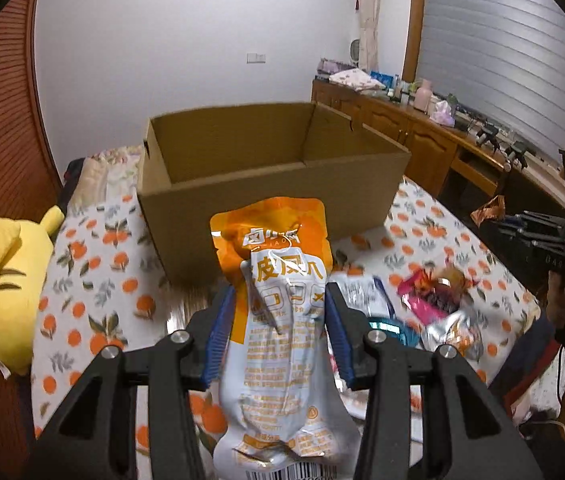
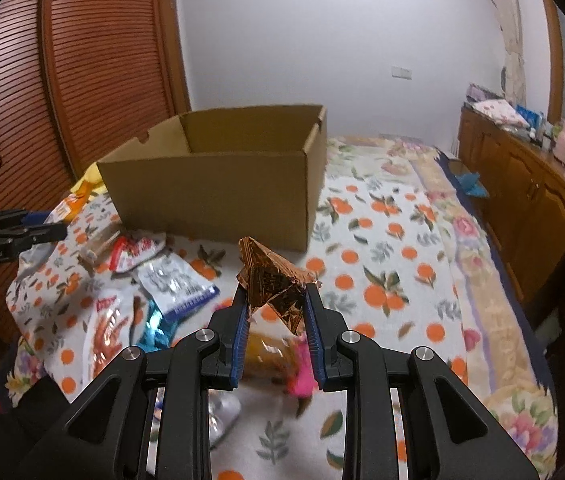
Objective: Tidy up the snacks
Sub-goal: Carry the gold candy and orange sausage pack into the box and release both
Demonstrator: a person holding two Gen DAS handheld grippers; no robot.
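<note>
Both grippers pinch snacks short of the cardboard box [image 1: 274,160]: left gripper [image 1: 278,300] holds the orange pouch [image 1: 278,320], long axis boxward; right gripper [image 2: 274,300] clamps the copper wrapper [image 2: 270,280].

My bed [image 2: 402,240], orange-print sheet and all

Cardboard box [image 2: 218,196] sits on it, loose snack packets [image 2: 170,280] scattered in front, yellow plush [image 1: 14,272] lying at the edge.
</note>
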